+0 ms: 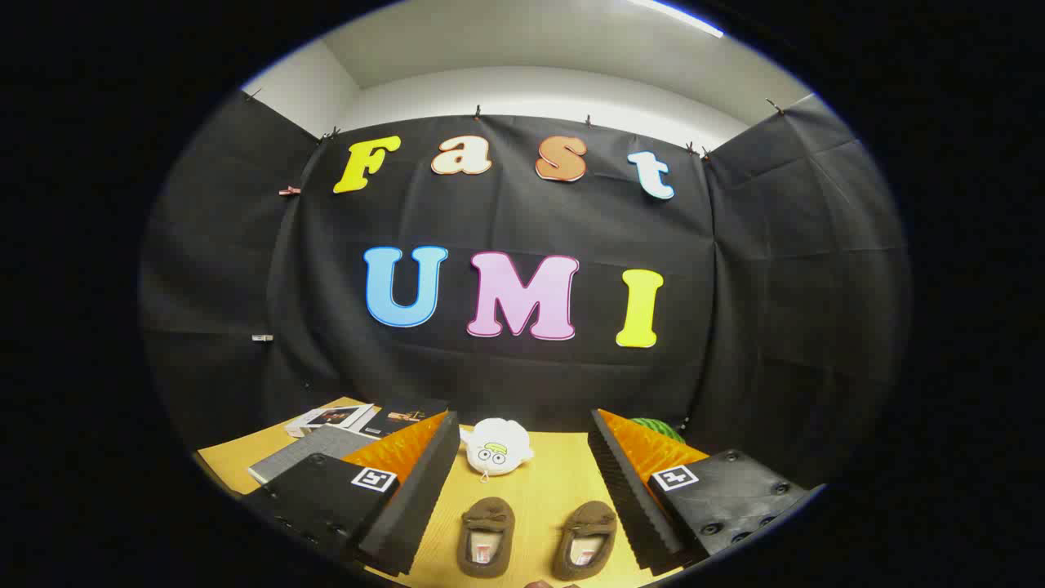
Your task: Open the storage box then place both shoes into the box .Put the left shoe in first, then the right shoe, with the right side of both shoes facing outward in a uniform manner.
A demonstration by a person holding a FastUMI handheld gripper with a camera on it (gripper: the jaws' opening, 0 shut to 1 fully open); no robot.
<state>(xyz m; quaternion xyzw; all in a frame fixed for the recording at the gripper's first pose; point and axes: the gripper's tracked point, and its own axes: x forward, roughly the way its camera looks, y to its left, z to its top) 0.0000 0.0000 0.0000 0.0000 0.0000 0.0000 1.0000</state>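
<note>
Brown, soft-looking fabric: two shoes sit side by side on the yellow wooden table [539, 490], low in the gap between my fingers. The left-hand shoe [486, 536] and the right-hand shoe [585, 539] both lie with their openings toward me and toes pointing away, apart from each other and touching neither finger. My claw [522, 457] is spread wide, holding nothing; the left finger [416, 490] and the right finger [633, 498] flank the pair. Which shoe is the left and which the right I cannot tell from here. At the nearest edge, just before the shoes, a small brownish shape is cut off and unreadable. Just beyond the shoes, between the fingertips, rests a white plush toy [498, 445] with a face and a small loop hanging down. Beyond my left finger lies a flat grey thing [314, 449], partly hidden by that finger; I cannot say whether it is the storage box. Past it, some printed booklets [359, 418] lie near the cloth wall. Behind my right fingertip a green rounded thing [660, 428] peeks out, mostly hidden.
</note>
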